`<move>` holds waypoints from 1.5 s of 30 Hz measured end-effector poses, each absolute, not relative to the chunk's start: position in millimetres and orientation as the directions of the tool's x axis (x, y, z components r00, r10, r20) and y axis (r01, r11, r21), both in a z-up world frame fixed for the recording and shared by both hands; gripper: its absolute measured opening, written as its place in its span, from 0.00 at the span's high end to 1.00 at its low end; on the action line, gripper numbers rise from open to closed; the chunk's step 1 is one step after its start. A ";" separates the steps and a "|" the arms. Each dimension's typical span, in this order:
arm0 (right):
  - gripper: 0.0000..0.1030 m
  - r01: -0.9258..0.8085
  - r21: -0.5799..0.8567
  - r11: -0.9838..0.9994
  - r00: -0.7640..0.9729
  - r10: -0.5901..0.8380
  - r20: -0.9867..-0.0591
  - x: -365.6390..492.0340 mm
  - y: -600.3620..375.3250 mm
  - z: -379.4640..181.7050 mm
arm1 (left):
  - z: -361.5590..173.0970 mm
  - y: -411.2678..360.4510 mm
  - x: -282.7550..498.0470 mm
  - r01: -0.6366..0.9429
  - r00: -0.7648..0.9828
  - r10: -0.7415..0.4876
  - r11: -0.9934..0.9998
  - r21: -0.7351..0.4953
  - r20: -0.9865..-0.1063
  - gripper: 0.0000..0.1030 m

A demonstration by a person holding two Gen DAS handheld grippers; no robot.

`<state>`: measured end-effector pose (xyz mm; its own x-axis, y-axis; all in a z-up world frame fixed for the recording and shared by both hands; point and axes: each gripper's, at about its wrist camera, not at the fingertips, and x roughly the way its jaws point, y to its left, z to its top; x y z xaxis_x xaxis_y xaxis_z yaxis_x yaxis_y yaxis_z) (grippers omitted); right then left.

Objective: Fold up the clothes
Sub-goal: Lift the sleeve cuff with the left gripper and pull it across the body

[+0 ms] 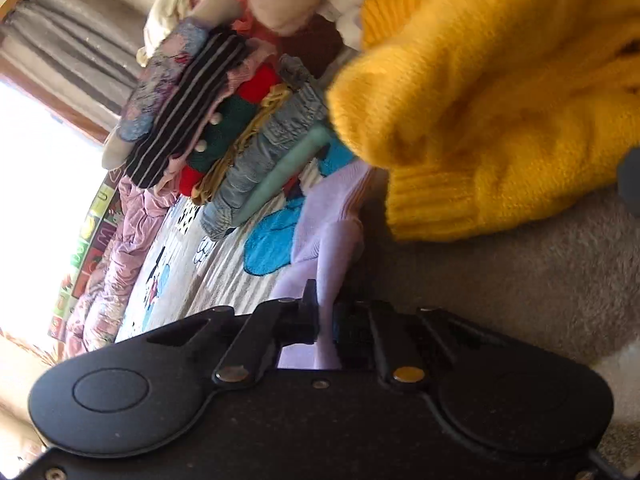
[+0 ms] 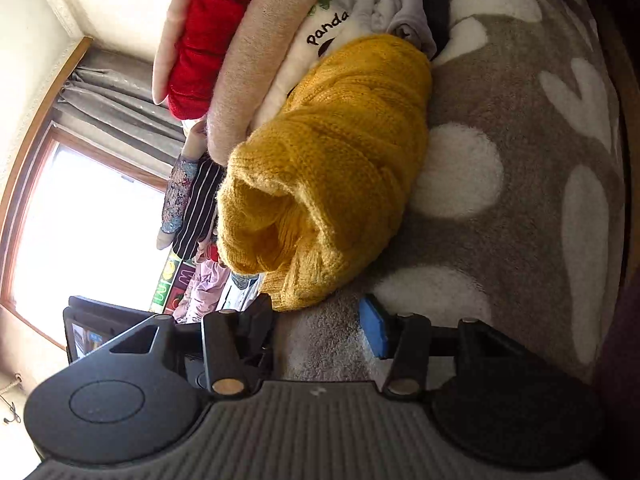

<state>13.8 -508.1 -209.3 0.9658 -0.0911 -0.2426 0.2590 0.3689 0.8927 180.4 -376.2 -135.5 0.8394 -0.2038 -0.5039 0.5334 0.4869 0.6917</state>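
Mustard-yellow knit, thick and cabled, makes up the sweater, which lies folded into a fat bundle on the grey fleece blanket with white heart and blob shapes. Its ribbed hem sits at the near end of the bundle, resting on the blanket.

Just before that hem, the right tongs stand parted with nothing between them, one blue pad showing; their tips are near the sweater but apart from it. The left tongs are closed on a lilac garment, whose cloth runs up from between the fingers and lies beside the sweater's hem, partly over a pale rug-like cover printed with blue cartoon shapes.

Against the far side of the sweater leans a stack of folded clothes: a white piece lettered "Panda" touches it, then a beige knit and a red knit. Farther off from the sweater (toward the window) stands a second stack with a black striped piece, green, red, denim and mint layers. A bright window with grey curtains lies beyond that.
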 end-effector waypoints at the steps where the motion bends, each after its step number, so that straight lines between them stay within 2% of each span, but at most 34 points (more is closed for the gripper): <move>1: 0.48 0.259 0.889 0.377 0.966 -0.092 -0.242 10.1 -508.4 -208.4 | -122.6 -369.0 183.1 0.531 0.839 -0.217 0.530 0.661 -0.500 0.95; 6: 0.46 0.189 0.835 0.517 0.977 -0.017 -0.211 17.8 -491.7 -192.0 | -44.5 -311.5 193.3 0.516 0.830 -0.291 0.725 0.456 -0.476 0.95; 12: 0.45 -0.121 0.650 0.750 0.952 0.274 -0.139 38.5 -420.3 -152.8 | 24.0 -225.8 195.1 0.486 0.823 -0.353 0.844 0.228 -0.444 0.96; 19: 0.33 -0.332 0.386 0.861 0.889 0.423 -0.178 58.2 -322.6 -115.9 | 47.9 -148.2 201.8 0.402 0.849 -0.321 0.908 0.120 -0.420 0.96; 23: 0.32 -0.387 0.272 0.881 0.861 0.451 -0.236 49.8 -276.2 -114.1 | 49.0 -115.2 196.3 0.372 0.857 -0.314 0.926 0.070 -0.408 0.96; 31: 0.33 -0.386 0.042 0.921 0.854 0.374 -0.362 29.1 -210.5 -124.6 | 50.3 -53.7 195.5 0.304 0.872 -0.294 0.952 -0.036 -0.391 0.96; 39: 0.35 -0.383 -0.055 0.922 0.860 0.334 -0.386 25.8 -190.4 -130.7 | 43.7 -2.1 201.0 0.238 0.887 -0.258 0.966 -0.099 -0.383 0.96; 45: 0.40 -0.400 -0.130 0.907 0.869 0.331 -0.367 18.3 -184.5 -132.2 | 29.8 37.2 207.3 0.185 0.894 -0.232 0.970 -0.155 -0.383 0.96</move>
